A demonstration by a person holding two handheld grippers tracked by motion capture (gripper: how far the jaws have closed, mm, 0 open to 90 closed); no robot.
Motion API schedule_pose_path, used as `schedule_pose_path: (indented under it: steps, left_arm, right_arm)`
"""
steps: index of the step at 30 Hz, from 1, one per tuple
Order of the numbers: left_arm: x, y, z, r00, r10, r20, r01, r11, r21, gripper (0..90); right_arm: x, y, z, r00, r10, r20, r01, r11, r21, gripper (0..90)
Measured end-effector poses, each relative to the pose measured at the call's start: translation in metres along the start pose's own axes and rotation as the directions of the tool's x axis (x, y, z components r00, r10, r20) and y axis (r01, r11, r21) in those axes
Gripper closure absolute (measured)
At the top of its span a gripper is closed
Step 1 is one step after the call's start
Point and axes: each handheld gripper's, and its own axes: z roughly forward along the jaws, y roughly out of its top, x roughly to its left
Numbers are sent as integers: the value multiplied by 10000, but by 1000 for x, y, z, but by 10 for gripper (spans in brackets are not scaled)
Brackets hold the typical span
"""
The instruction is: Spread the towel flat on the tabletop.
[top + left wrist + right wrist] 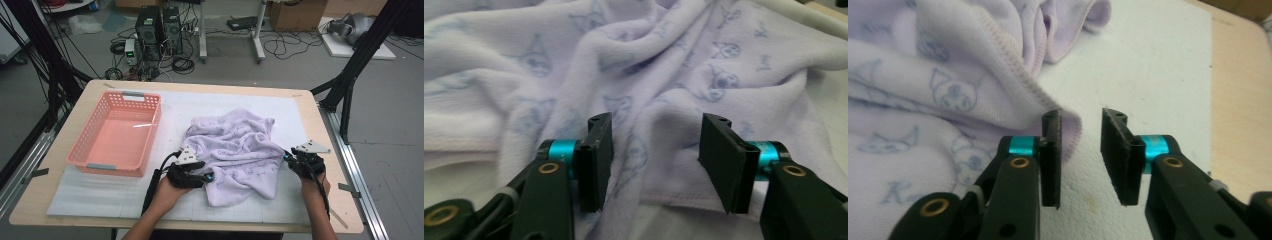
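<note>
Lilac terry cloth, printed with small blue cat faces, lies rumpled in a loose heap: this towel (235,150) rests on the white mat (100,192) that covers the tabletop (35,200), between the two tools. The left tool (209,176) sits at the towel's near left edge, its tips touching the cloth in the high view. In the left gripper view its jaws stand well apart with a fold and the stitched hem of the towel (644,90) directly ahead of them and in the gap between them; the pads do not press on it, so this tool is open. The right tool (287,157) sits at the towel's right side. In the right gripper view its jaws are also parted, narrower than the left's. A corner of the hem of the towel (973,85) lies against the inner face of its left jaw, while its other jaw stands clear over bare mat (1158,65), so it is open too, clamping nothing. A pink slatted basket (80,145) stands well off beyond the left tool, away from the towel.
</note>
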Motion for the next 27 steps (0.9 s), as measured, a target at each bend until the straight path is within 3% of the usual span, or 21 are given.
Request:
schedule_pose_path:
  steps: [2, 5, 6, 7, 8, 9, 10, 11, 14, 18, 20, 21, 23, 27]
  left_arm:
    - [-4, 0, 4, 9997, 222, -94, -220, 9996, 176, 422]
    - [-12, 1, 10, 9943, 887, -588, -851, 9945, 606, 411]
    - [-15, 1, 10, 9902, 1129, -818, -1074, 9918, 697, 452]
    - [-17, 0, 10, 9794, 1590, -1243, -1503, 9857, 764, 565]
    - [-17, 0, 9, 9738, 1846, -1332, -1770, 9819, 670, 717]
    - [-13, 0, 7, 9791, 1605, -1252, -1534, 9861, 645, 792]
    - [-10, 1, 5, 9802, 1442, -1354, -1374, 9888, 586, 820]
    - [-6, 1, 2, 9738, 1446, -1756, -1360, 9889, 600, 838]
    - [11, 0, -12, 9669, 889, -2391, -839, 9960, 311, 841]
    - [28, -3, -28, 9537, 711, -2922, -690, 9975, 175, 844]
    - [35, -4, -35, 9476, 450, -3162, -499, 9987, -75, 843]
    - [38, -5, -38, 9469, 376, -3192, -439, 9990, -123, 843]
    - [42, -8, -40, 9514, 212, -3071, -274, 9995, -158, 843]
    - [41, -10, -40, 9558, 239, -2929, -317, 9993, -218, 841]
  right_arm:
    - [-2, -1, -3, 9998, 208, 31, -207, 9997, -139, 632]
    - [-5, -4, -9, 9996, 284, 51, -283, 9994, -221, 620]
    - [-7, -6, -10, 9994, 356, 41, -355, 9991, -226, 619]
    - [-8, -7, -10, 9991, 421, 27, -420, 9989, -228, 619]
    - [-8, -8, -11, 9986, 535, 25, -534, 9984, -176, 619]
    - [-9, -9, -12, 9983, 580, -1, -580, 9981, -195, 618]
    - [-9, -10, -12, 9980, 637, -32, -638, 9978, -190, 618]
    - [-9, -11, -13, 9970, 769, -109, -770, 9969, -140, 618]
    - [-5, -14, -15, 9952, 838, -511, -843, 9964, -60, 614]
    - [3, -17, -15, 9924, 781, -951, -772, 9969, 132, 611]
    - [6, -17, -14, 9852, 1125, -1295, -1120, 9936, 110, 610]
    - [9, -17, -14, 9804, 1299, -1481, -1301, 9915, 84, 610]
    - [19, -16, -11, 9687, 1494, -1982, -1497, 9886, 134, 611]
    - [42, -11, 1, 9634, 1024, -2477, -945, 9946, 434, 610]
